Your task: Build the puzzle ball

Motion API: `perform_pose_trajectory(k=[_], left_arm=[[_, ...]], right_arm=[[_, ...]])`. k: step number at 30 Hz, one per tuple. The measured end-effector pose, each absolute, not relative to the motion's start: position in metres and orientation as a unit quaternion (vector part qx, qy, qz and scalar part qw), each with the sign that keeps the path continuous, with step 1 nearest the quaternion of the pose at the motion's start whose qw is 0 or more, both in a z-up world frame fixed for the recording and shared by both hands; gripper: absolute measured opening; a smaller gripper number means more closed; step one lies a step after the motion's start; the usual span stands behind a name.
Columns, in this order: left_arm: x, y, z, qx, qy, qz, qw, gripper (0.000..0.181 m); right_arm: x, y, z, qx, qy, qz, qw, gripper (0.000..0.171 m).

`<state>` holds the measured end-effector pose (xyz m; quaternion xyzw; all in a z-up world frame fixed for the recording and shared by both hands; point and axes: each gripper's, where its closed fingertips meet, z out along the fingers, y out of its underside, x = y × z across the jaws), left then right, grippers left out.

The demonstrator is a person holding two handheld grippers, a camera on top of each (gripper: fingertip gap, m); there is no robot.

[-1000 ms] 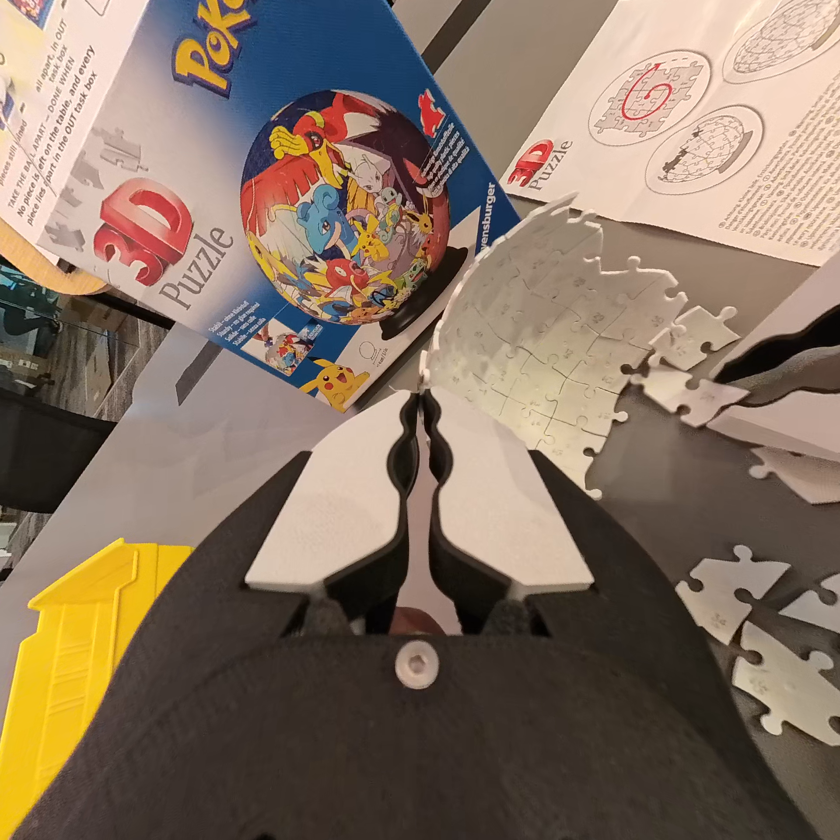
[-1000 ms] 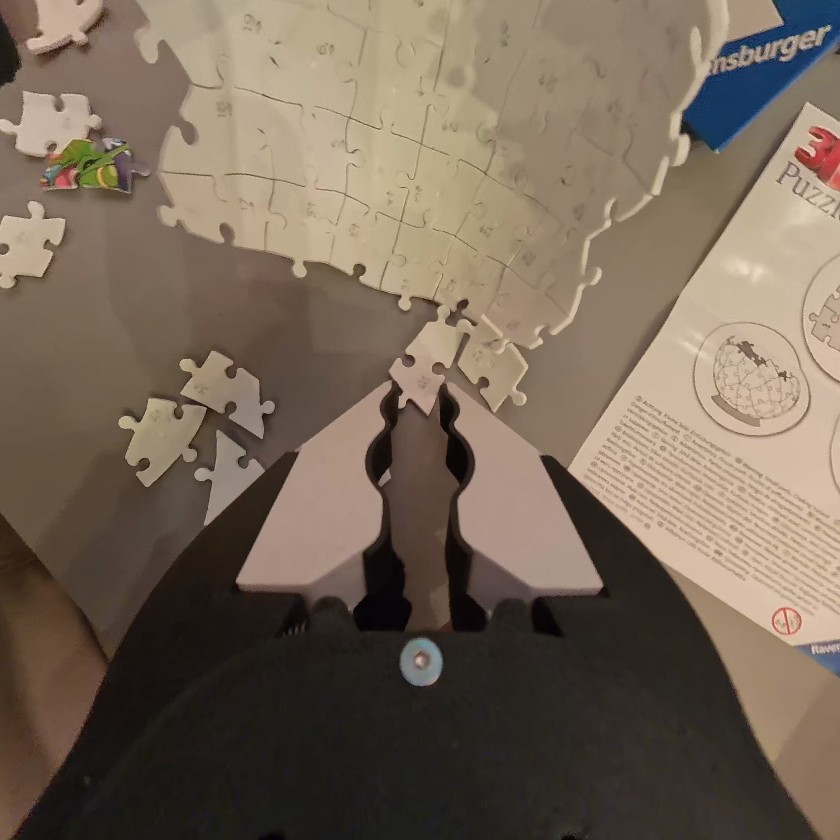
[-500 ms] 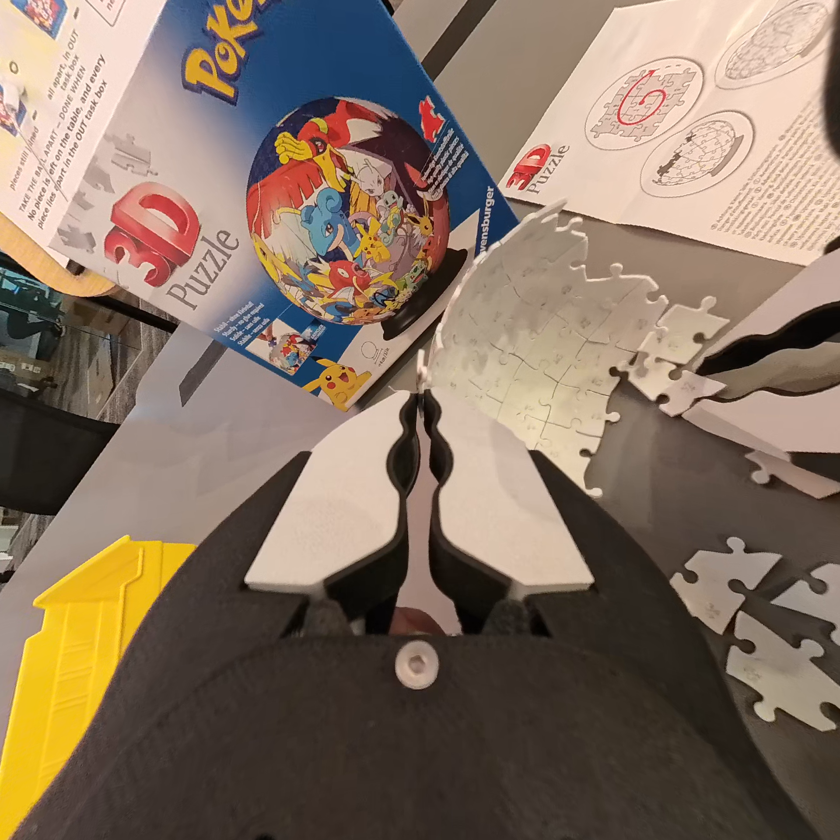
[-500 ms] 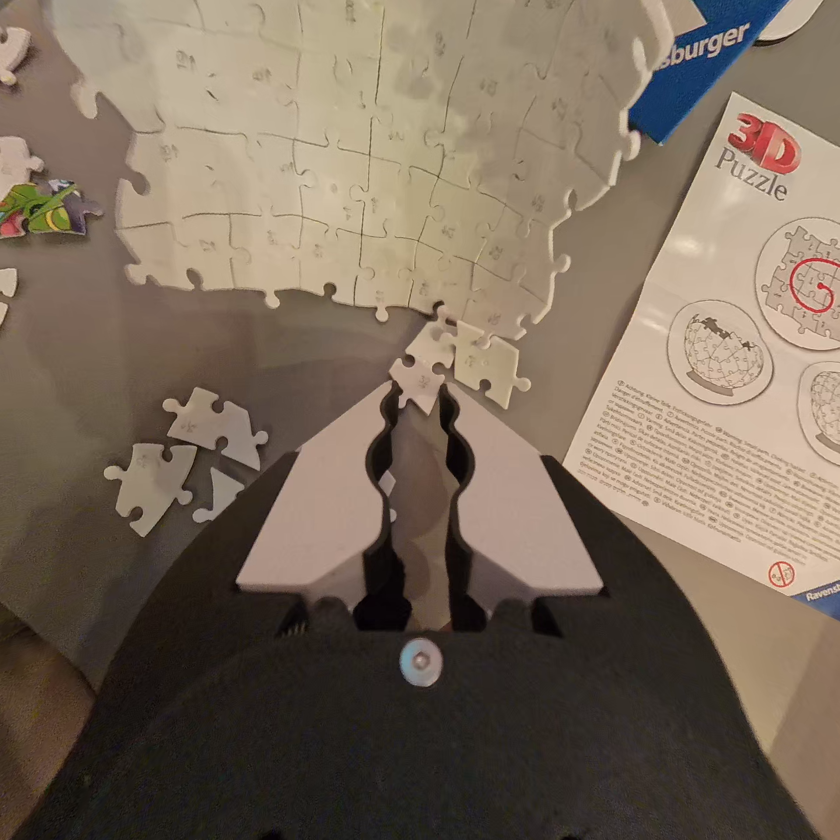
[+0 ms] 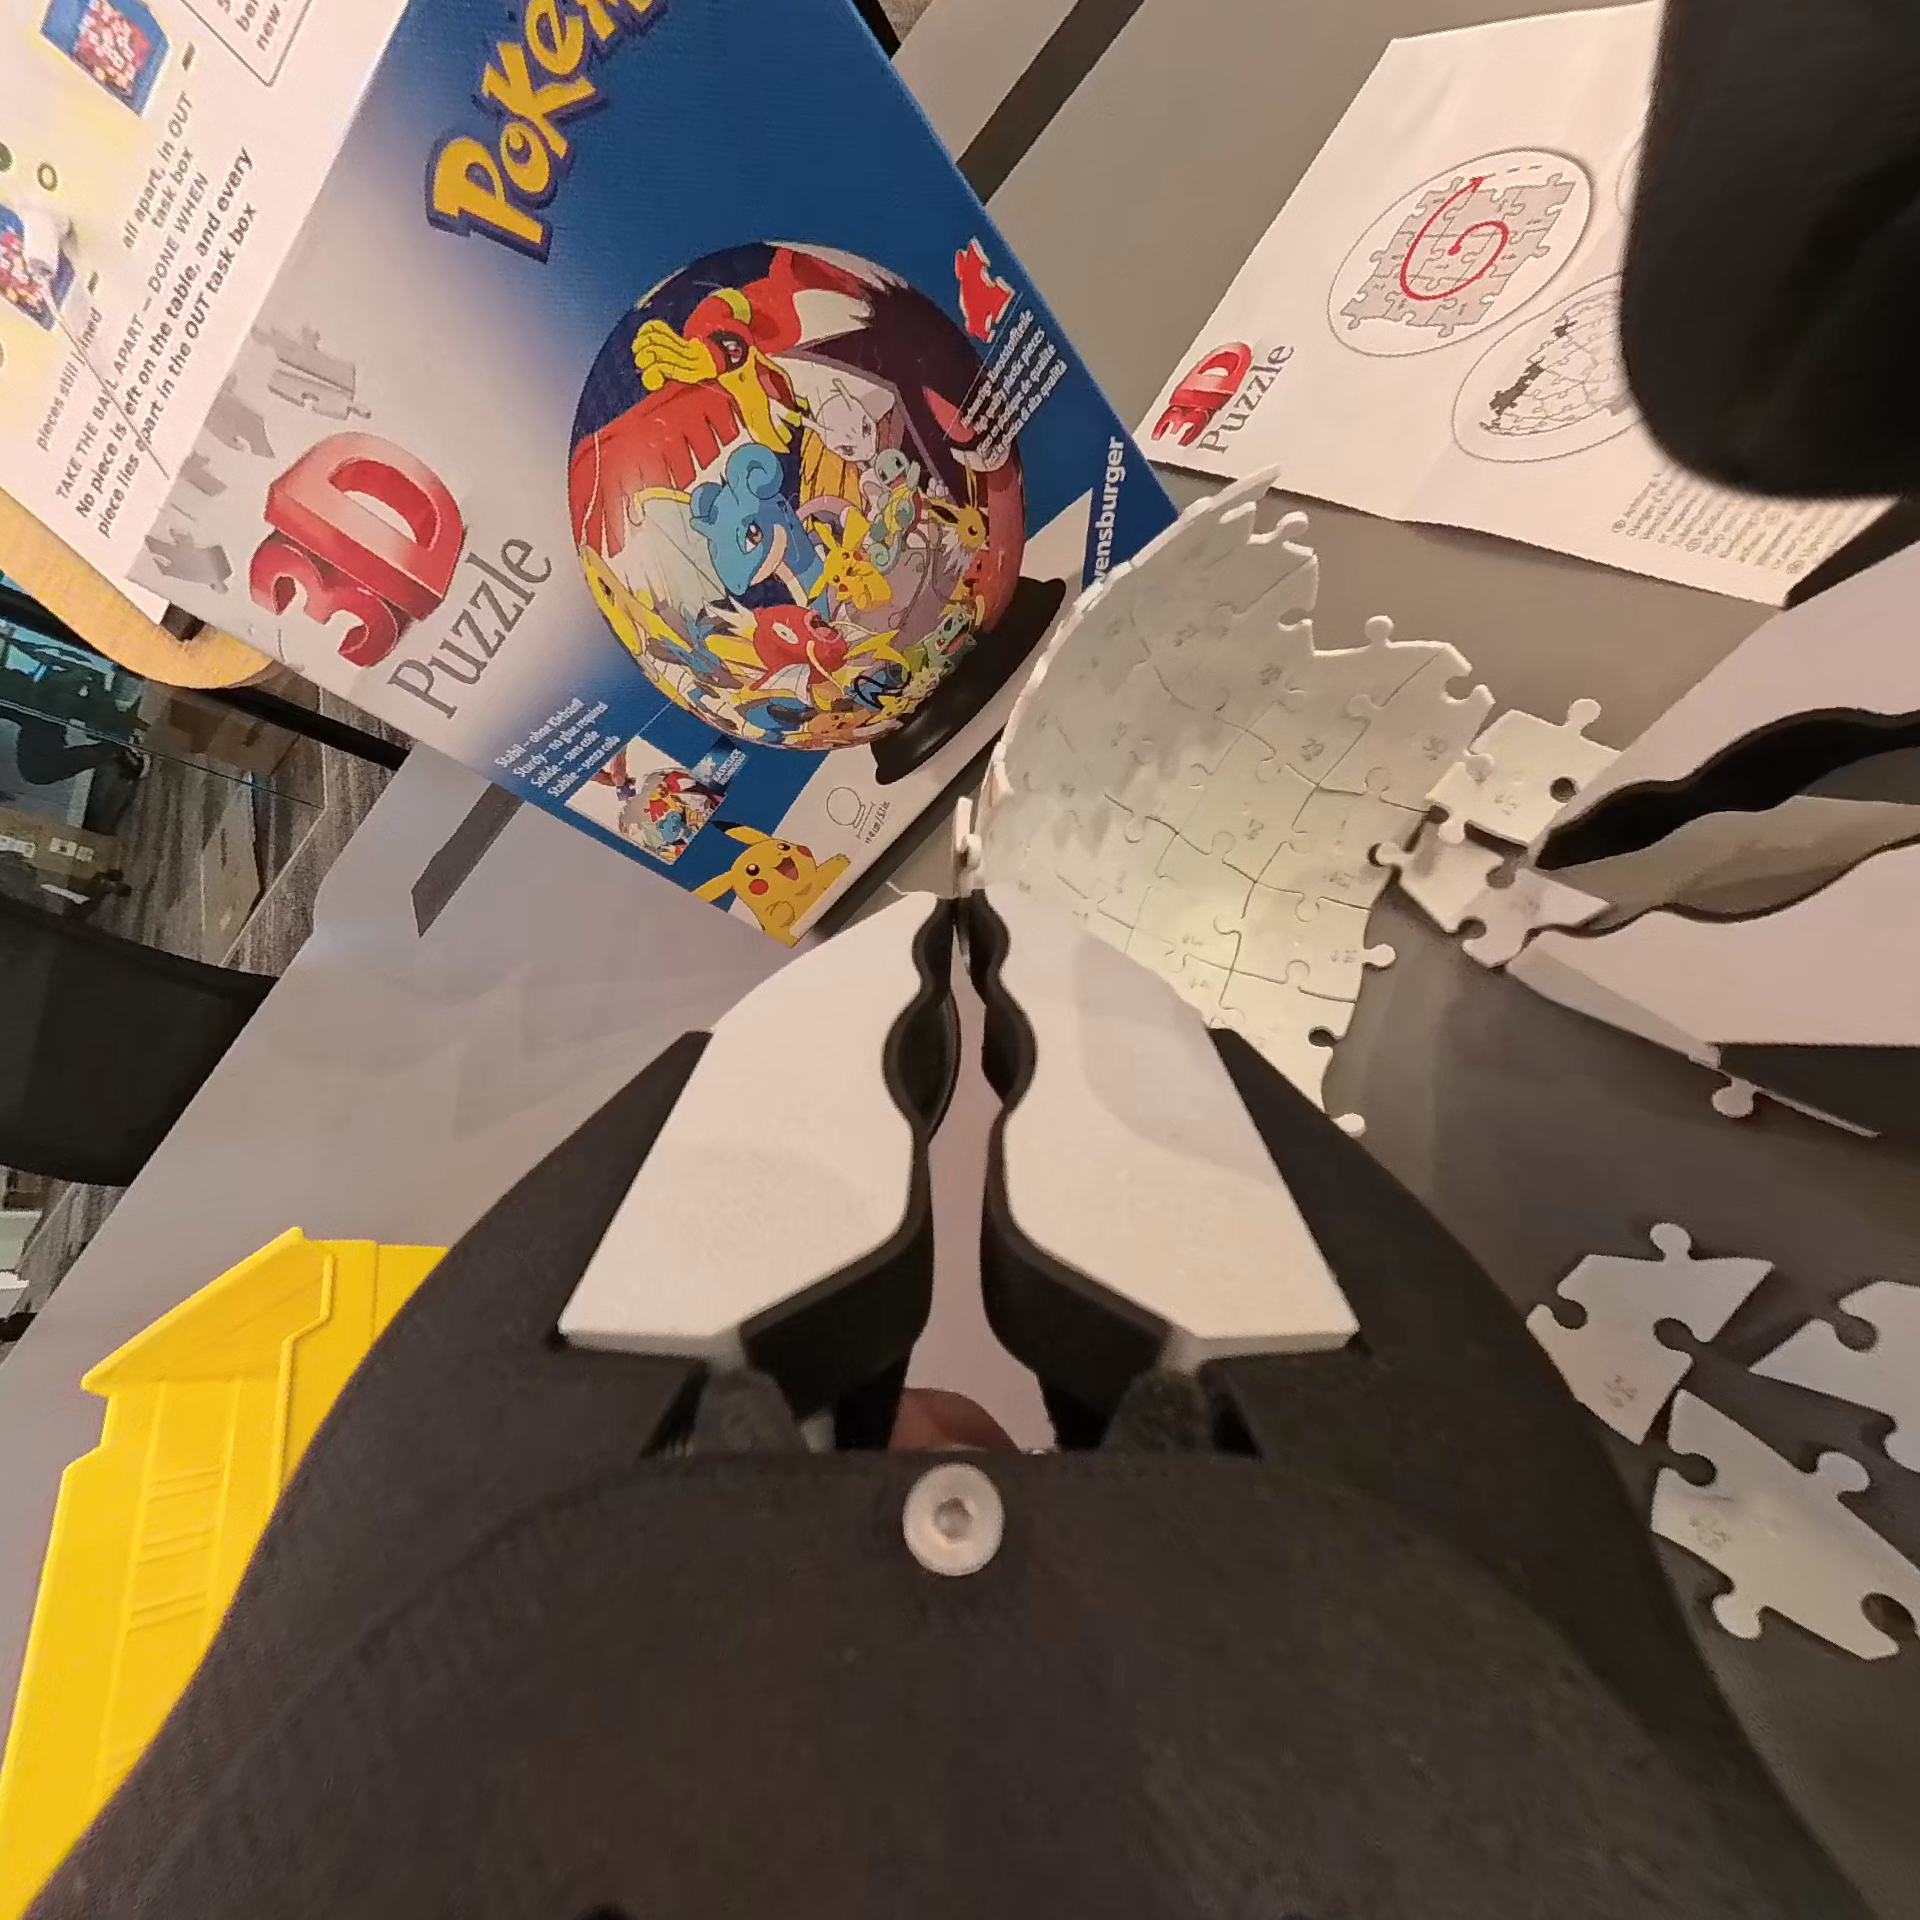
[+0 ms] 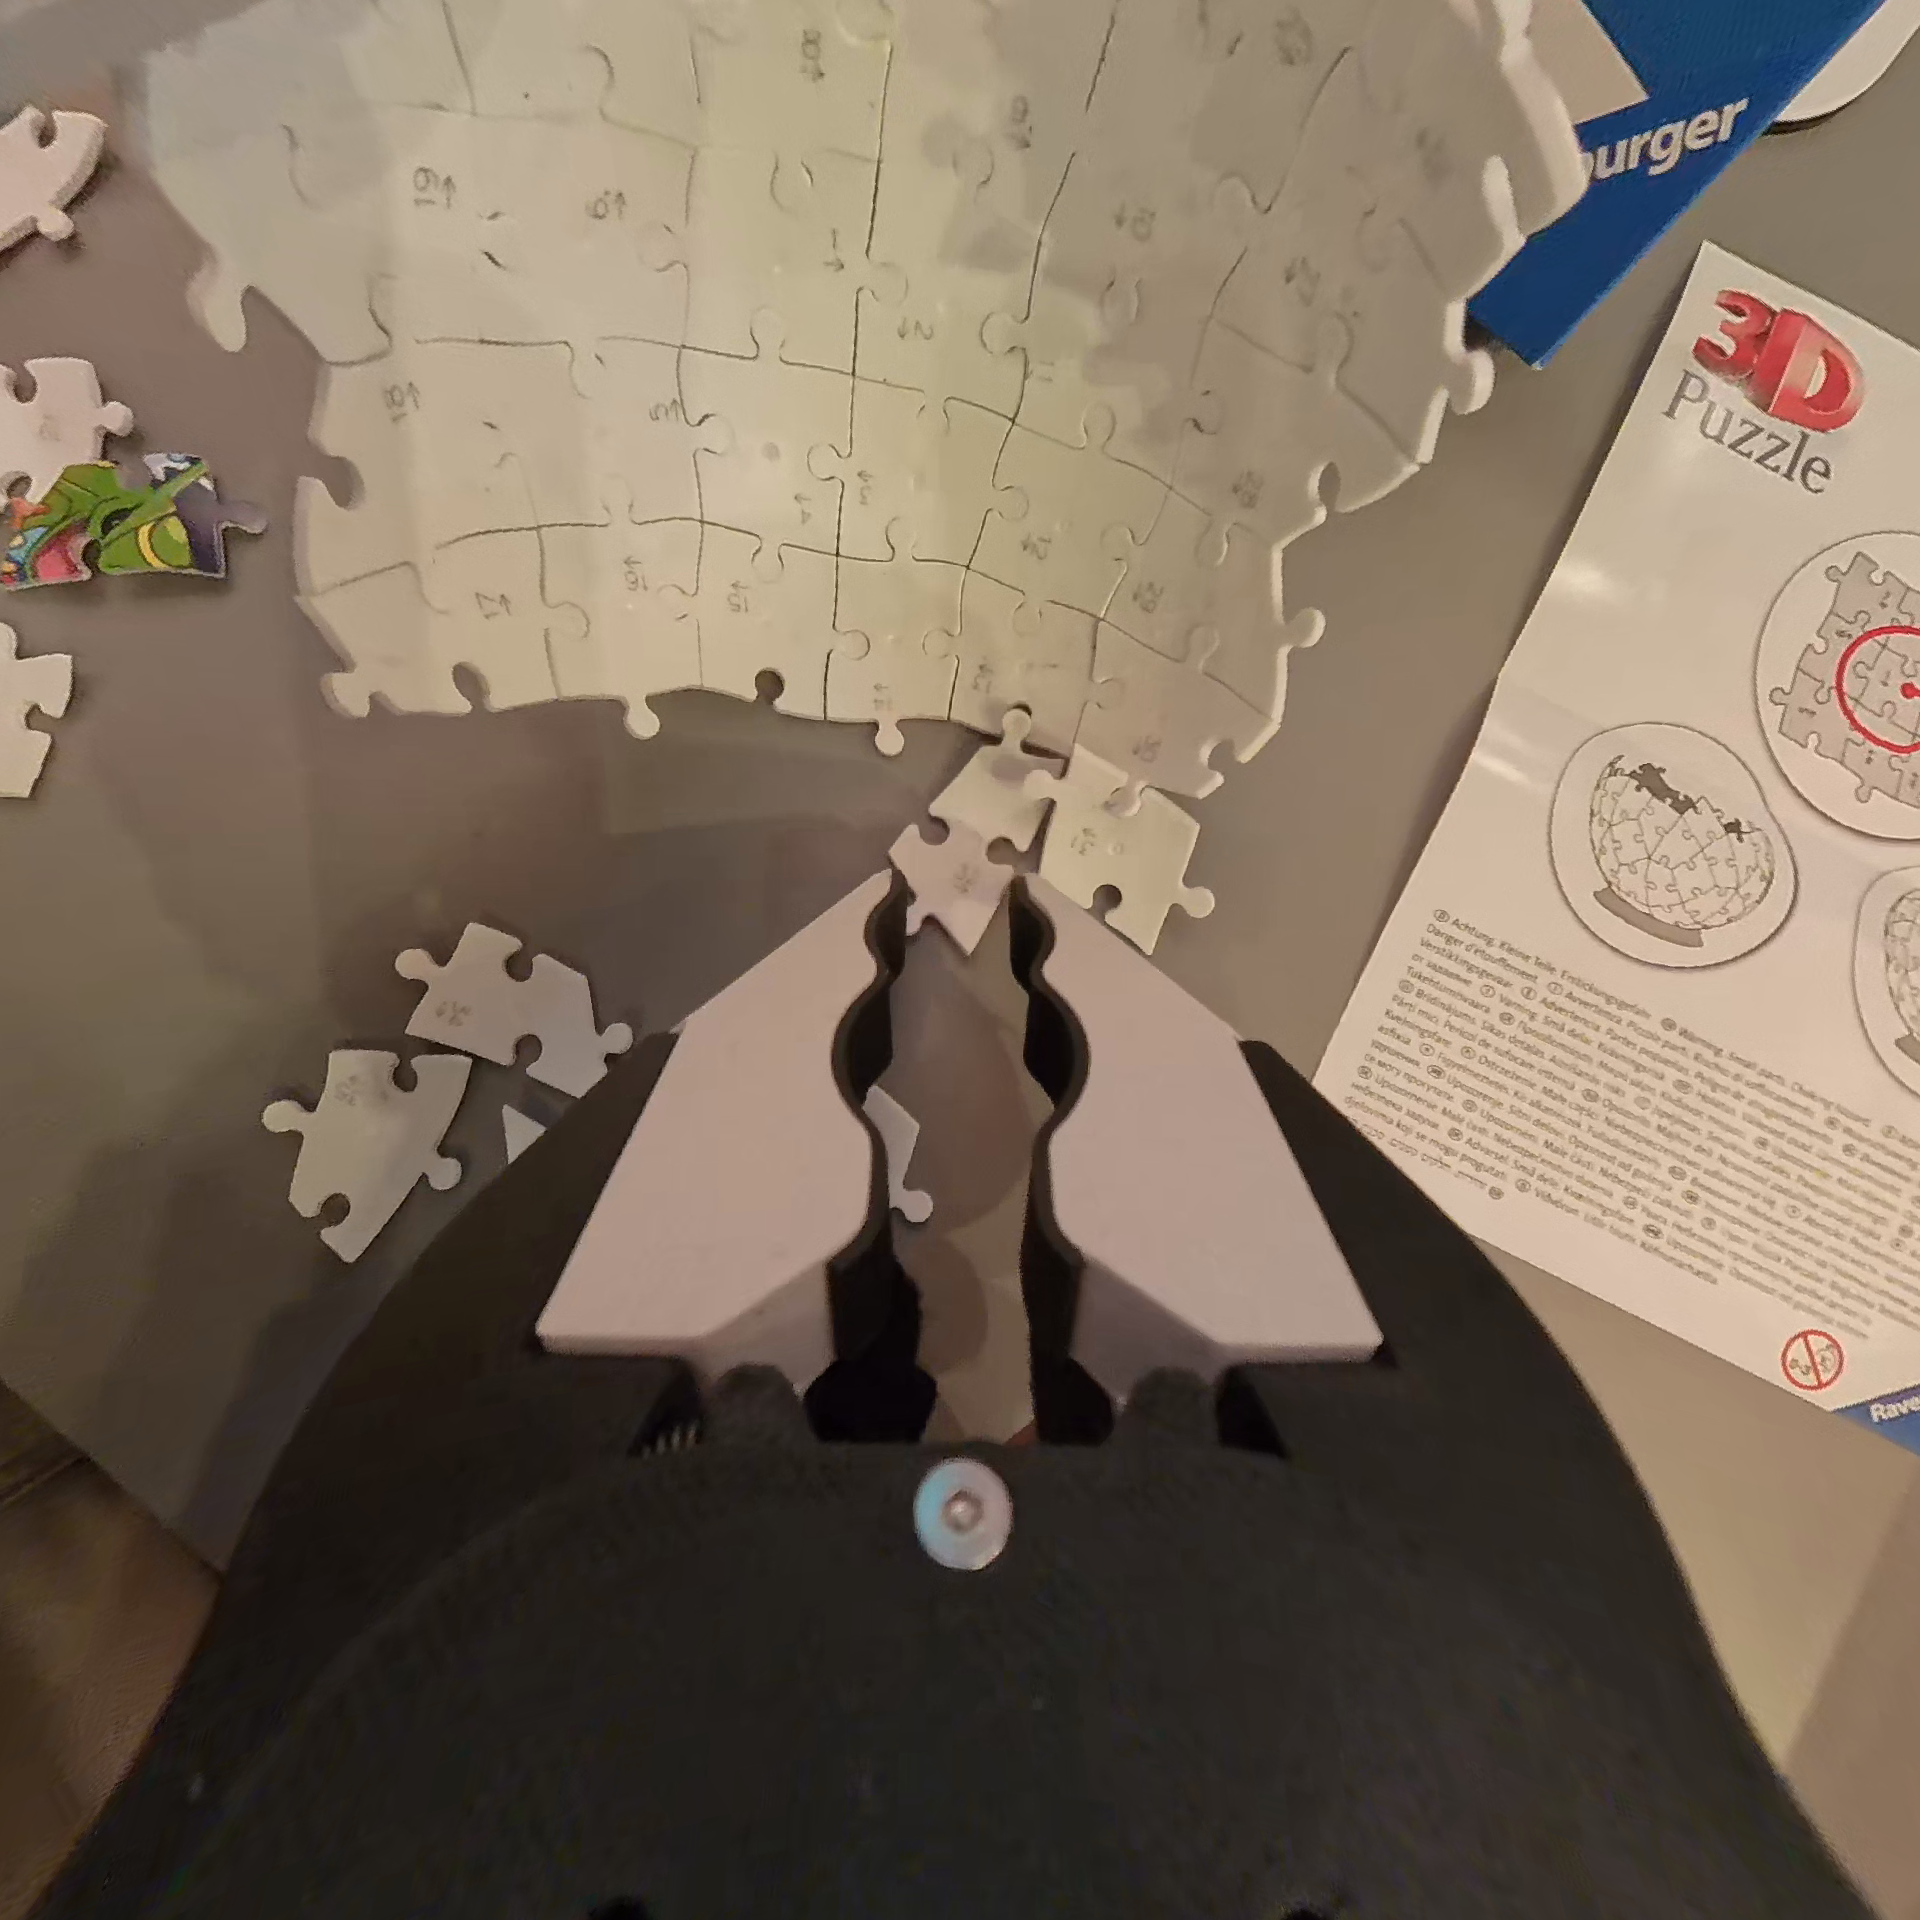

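Now the curved white shell of joined plastic puzzle pieces (image 6: 831, 416) fills more of the right wrist view than 1 second ago. The right tongs (image 6: 954, 894), narrowed on a pair of linked white pieces (image 6: 997, 842), have brought them to the shell's near rim, seemingly touching. The left tongs (image 5: 964, 914) stay pinched on the shell's opposite edge. Seating looks imminent.

Grey table (image 6: 312, 831) bearing the curved puzzle shell (image 6: 831, 364); loose pieces (image 6: 436, 1060) near its lower edge, instruction sheet (image 6: 1662, 935) right, box (image 5: 623, 416) beyond.
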<state>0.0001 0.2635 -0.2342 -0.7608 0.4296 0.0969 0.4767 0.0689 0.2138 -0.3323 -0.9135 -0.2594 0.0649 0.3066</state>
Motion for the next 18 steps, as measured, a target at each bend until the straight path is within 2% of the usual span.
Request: perform_pose_trajectory(k=[7, 18], left_arm=[[0.0009, 0.2626, -0.2345, -0.76, 0.43, 0.095, 0.477, 0.002], [0.0013, 0.261, -0.234, -0.759, 0.431, 0.092, 0.479, 0.002]], right_arm=[[0.0669, 0.2142, -0.3286, -0.909, -0.264, 0.069, 0.316, 0.022], [0.0641, 0.2167, -0.3312, -0.902, -0.285, 0.064, 0.318, 0.016]])
